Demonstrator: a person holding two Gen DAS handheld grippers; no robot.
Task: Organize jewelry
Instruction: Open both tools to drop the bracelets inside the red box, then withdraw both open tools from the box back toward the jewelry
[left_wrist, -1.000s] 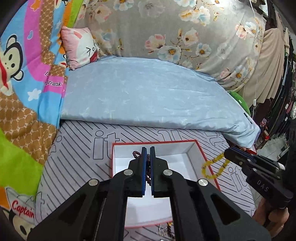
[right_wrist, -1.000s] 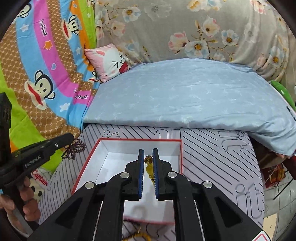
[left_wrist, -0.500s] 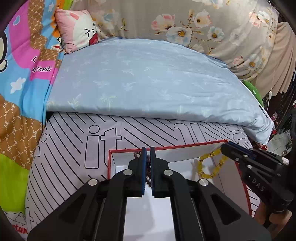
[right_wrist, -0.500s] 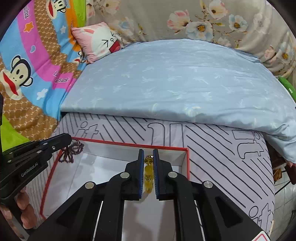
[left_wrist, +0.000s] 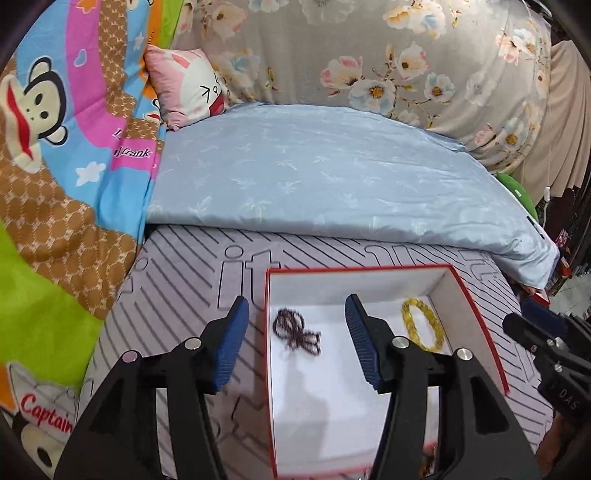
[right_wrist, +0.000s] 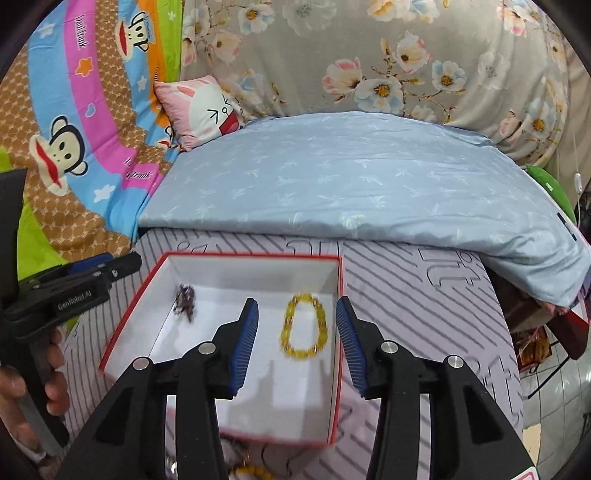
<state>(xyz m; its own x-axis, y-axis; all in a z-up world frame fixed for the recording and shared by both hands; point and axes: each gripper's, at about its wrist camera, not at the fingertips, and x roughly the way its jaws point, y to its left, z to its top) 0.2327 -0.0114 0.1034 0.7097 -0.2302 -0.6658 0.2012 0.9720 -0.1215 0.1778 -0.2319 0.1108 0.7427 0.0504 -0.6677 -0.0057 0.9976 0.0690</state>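
A white box with a red rim (left_wrist: 476, 299) (right_wrist: 341, 291) sits on the striped grey mat. A dark bead bracelet (left_wrist: 295, 332) (right_wrist: 185, 299) lies in its left part. A yellow bead bracelet (left_wrist: 423, 326) (right_wrist: 303, 326) lies in its right part. My left gripper (left_wrist: 295, 334) is open above the dark bracelet, empty. My right gripper (right_wrist: 297, 334) is open above the yellow bracelet, empty. Each gripper shows at the other view's edge (left_wrist: 546, 343) (right_wrist: 74, 284).
More jewelry lies on the mat in front of the box, including yellow beads (right_wrist: 255, 470). A blue pillow (left_wrist: 332, 177) lies behind the mat, a pink cushion (left_wrist: 188, 86) and cartoon blanket (left_wrist: 55, 147) to the left. The mat's right edge (right_wrist: 506, 332) drops to the floor.
Both grippers have opened and let go of their bracelets, which now lie on the box floor. Both grippers have pulled back and up a little.
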